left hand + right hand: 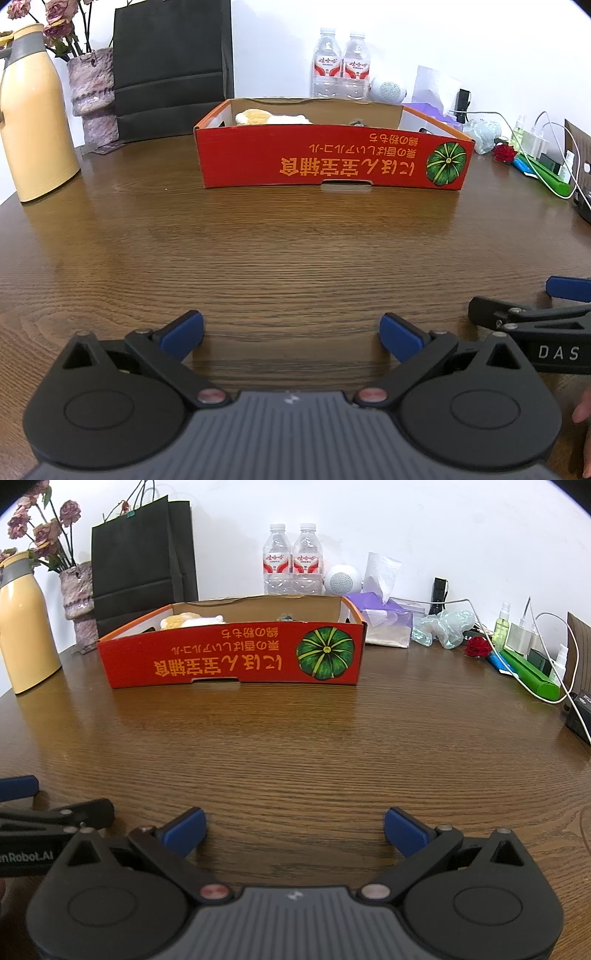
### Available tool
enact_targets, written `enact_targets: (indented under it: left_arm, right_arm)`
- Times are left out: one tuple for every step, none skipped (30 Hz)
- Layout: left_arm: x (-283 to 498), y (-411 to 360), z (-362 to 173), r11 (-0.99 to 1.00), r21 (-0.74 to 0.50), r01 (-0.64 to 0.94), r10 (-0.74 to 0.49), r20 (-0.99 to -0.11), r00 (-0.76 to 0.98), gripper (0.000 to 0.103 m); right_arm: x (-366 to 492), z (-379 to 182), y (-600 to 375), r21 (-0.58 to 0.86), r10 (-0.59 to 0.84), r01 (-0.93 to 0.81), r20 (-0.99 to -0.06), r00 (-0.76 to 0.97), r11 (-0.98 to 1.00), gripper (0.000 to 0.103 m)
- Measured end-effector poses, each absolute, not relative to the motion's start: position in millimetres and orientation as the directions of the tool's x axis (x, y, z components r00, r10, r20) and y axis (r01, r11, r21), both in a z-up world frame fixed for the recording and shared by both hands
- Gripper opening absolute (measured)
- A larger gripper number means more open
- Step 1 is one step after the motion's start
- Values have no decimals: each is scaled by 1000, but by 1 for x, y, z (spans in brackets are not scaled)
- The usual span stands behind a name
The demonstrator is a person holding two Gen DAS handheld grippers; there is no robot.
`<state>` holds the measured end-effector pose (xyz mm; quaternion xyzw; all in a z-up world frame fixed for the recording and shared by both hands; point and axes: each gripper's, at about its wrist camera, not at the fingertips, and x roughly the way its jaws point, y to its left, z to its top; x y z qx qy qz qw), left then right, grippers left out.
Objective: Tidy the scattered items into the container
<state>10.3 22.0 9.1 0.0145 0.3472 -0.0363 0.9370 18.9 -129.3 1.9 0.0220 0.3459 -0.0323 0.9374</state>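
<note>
At the far left stands a yellow flask [35, 122] with a grey collar, then a mottled vase [92, 88] of dried roses and a black paper bag [171, 66] against the wall. The left gripper [291, 338] hovers low over the wooden table [295, 240], its blue pads spread wide with nothing between them. Far across the table sits the red cardboard box [332, 158], printed upside down with yellow Japanese lettering and a green pumpkin; inside it lies a white-and-orange plush toy [192, 621] near the left end, plus a small dark item too hidden to identify. Behind the box stand 2 water bottles [291, 559] with red-and-white labels. The right gripper [295, 830] is just beside the left, equally wide open and empty; its side reads "DAS". Further right: a tissue box [388, 622], a red rose [477, 646], a green box [532, 677].
</note>
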Motion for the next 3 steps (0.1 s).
enact_targets:
  left_arm:
    - [10, 22, 9, 997, 1, 78, -58, -652, 756, 103]
    - [10, 22, 9, 997, 1, 78, -58, -652, 756, 103]
    - [10, 21, 9, 997, 1, 77, -58, -652, 756, 103]
  right_arm:
    - [19, 2, -129, 19, -45, 75, -650, 759, 997, 103]
    - [19, 2, -129, 19, -45, 75, -650, 759, 997, 103]
    - [19, 2, -129, 19, -45, 75, -650, 759, 997, 103]
